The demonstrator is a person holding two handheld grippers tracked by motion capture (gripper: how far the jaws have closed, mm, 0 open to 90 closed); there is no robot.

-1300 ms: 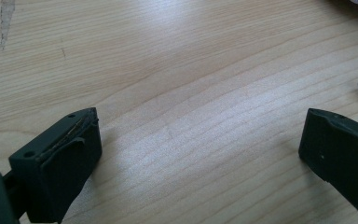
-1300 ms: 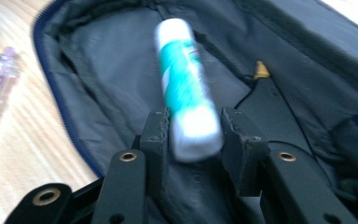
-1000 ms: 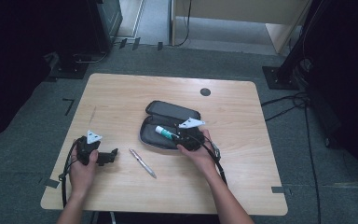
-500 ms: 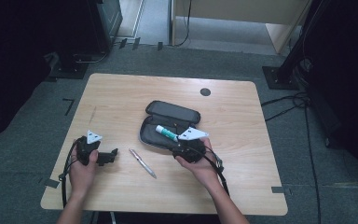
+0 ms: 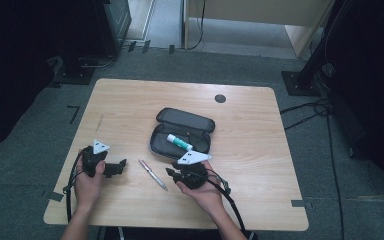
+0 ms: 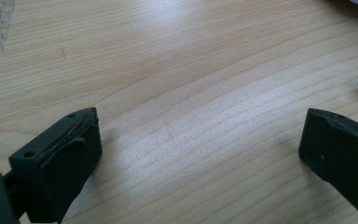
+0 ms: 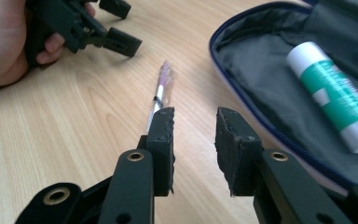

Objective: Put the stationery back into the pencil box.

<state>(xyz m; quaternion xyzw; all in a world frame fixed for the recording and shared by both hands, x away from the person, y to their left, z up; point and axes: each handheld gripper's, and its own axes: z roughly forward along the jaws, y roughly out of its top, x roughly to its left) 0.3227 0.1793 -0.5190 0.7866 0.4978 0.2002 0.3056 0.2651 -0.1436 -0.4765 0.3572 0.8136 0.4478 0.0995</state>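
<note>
A glue stick lies in the open pencil case while a pen waits on the bench, apparently still to be packed, between the wide-open, empty left tool and the part-open, empty right tool.

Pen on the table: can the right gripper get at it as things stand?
Probably yes. The pen lies bare on the table just beside the right gripper, whose jaws stand open, with nothing between them.
</note>
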